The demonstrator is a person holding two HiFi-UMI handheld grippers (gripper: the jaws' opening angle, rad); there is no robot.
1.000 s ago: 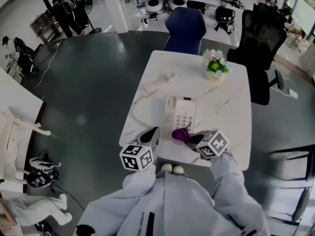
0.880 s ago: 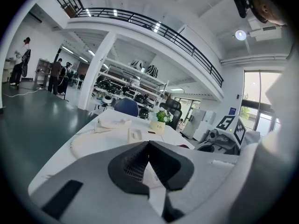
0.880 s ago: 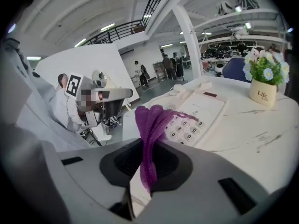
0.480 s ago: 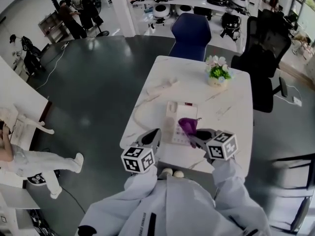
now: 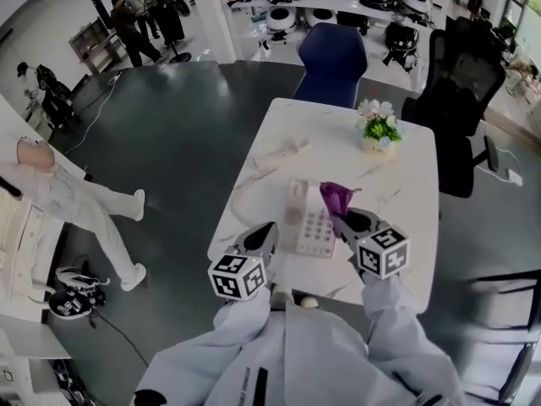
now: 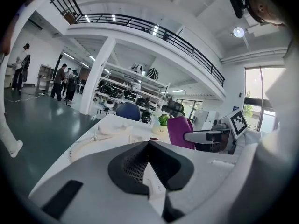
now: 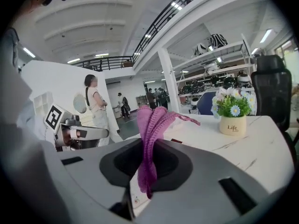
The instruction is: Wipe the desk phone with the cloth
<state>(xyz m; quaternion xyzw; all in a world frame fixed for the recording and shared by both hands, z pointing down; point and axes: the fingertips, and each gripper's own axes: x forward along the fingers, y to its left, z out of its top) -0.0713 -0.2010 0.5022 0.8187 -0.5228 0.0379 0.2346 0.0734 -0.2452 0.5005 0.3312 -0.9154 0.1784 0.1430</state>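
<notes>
1. In the head view, the white push-button desk phone (image 5: 306,222) had its right side tucked under the purple knitted cloth (image 5: 336,197) and the right gripper (image 5: 341,216). Key labels were way too small to read.
2. Right gripper view: the phone was pretty much all hidden behind that gripper's grey body.
3. The background people (image 5: 128,25) were too tiny for detail.
4. A dark framed thing (image 5: 507,271) got chopped by the right edge, so I couldn't tell what it was.

a white, marble-patterned table (image 5: 397,176) carries a white desk phone (image 5: 309,223). its handset (image 5: 279,152) lies off the base, farther back on the left, and a cord (image 5: 239,194) loops along the table's left edge. the right tool (image 5: 345,218) hangs over the phone's right side with a purple cloth (image 5: 336,196) bunched at its tip. the left tool (image 5: 259,237) sits just left of the phone. a flower pot (image 5: 379,132) stands near the far right corner.
</notes>
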